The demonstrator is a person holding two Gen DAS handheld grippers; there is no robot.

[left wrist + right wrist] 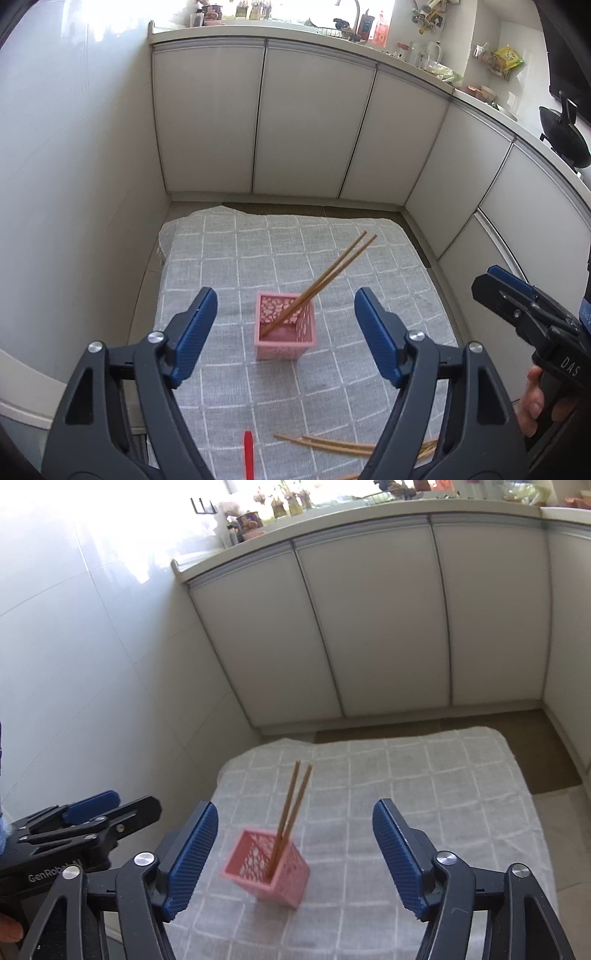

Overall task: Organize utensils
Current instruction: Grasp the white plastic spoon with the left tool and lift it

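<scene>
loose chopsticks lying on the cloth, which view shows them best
The left wrist view: the loose chopsticks lie on the checked cloth at its bottom edge, partly behind a tong arm. The right wrist view shows none, only the two standing in the pink basket.

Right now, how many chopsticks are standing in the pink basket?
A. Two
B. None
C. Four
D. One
A: two chopsticks lean side by side out of the pink basket on the checked cloth, and the right wrist view shows the same pair, while more chopsticks lie loose on the cloth nearer the camera.
</scene>
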